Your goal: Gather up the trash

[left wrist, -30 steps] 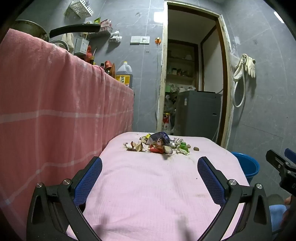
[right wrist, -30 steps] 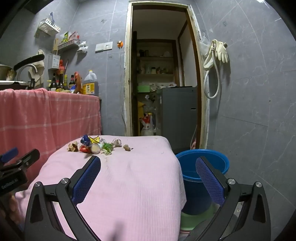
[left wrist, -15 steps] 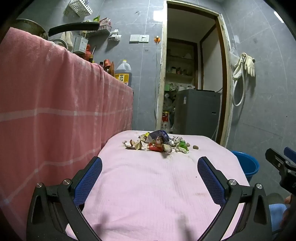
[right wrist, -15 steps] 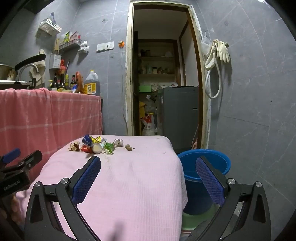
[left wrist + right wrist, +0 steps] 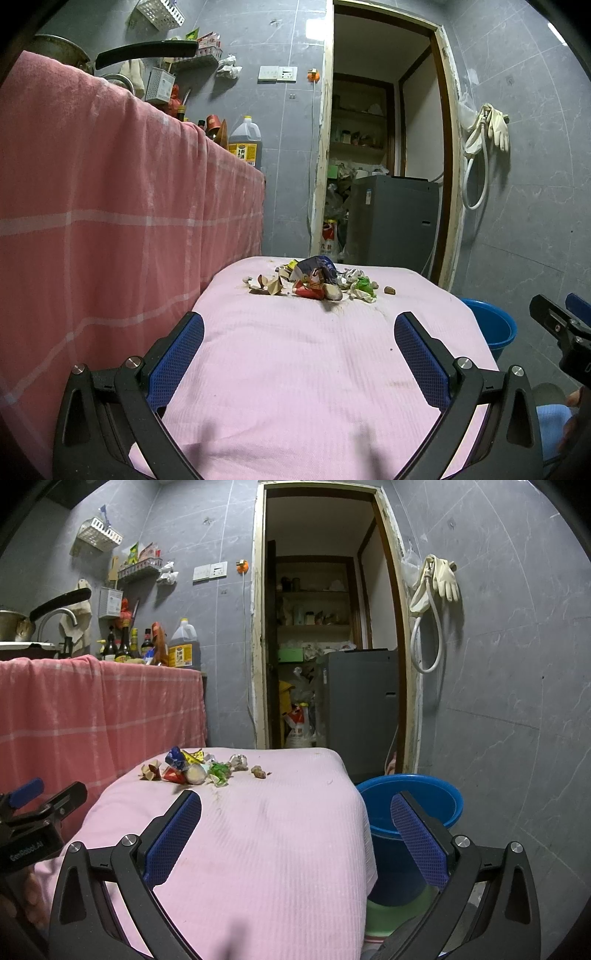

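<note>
A small pile of trash point(image 5: 314, 282), with crumpled wrappers, a red scrap, a green scrap and brown bits, lies at the far end of a table covered in pink cloth point(image 5: 295, 369). It also shows in the right wrist view point(image 5: 192, 768). A blue bucket point(image 5: 413, 812) stands on the floor at the table's right side. My left gripper point(image 5: 299, 354) is open and empty over the table's near end. My right gripper point(image 5: 295, 834) is open and empty, over the table's near right corner, well short of the pile.
A counter draped in a red-pink checked cloth point(image 5: 110, 221) runs along the left, with bottles and a pan on top. An open doorway point(image 5: 384, 166) with a grey appliance lies beyond the table. Rubber gloves and a hose point(image 5: 436, 590) hang on the right wall.
Both grippers stay open and nearly still. The left wrist view has crept slightly forward and down toward the table; the right view has shifted very little.
</note>
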### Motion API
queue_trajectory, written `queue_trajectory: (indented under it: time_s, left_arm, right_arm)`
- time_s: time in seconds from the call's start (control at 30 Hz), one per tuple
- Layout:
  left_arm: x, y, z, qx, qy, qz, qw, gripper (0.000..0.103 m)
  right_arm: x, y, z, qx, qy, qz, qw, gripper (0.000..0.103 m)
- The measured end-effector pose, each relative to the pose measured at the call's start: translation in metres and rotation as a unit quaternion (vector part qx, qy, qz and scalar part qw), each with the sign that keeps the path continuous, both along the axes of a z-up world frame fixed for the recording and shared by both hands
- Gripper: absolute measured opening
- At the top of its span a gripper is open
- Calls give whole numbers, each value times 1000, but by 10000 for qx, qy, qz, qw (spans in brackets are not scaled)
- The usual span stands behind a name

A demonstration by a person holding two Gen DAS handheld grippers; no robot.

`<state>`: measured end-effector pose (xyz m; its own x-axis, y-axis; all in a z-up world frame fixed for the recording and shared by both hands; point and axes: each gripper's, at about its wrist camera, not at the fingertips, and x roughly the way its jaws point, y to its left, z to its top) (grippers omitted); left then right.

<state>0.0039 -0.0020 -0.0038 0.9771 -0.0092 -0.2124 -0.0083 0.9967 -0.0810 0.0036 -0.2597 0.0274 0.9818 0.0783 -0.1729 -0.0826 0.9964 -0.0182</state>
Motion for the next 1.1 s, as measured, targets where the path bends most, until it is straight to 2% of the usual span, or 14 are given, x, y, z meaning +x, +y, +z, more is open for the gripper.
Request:
queue_trajectory:
  time_s: [1.1]
  left_arm:
    - [0, 0, 0, -5, 8, 2, 10000, 101]
  right_arm:
    - [2, 1, -2, 31, 31, 5, 10000, 103]
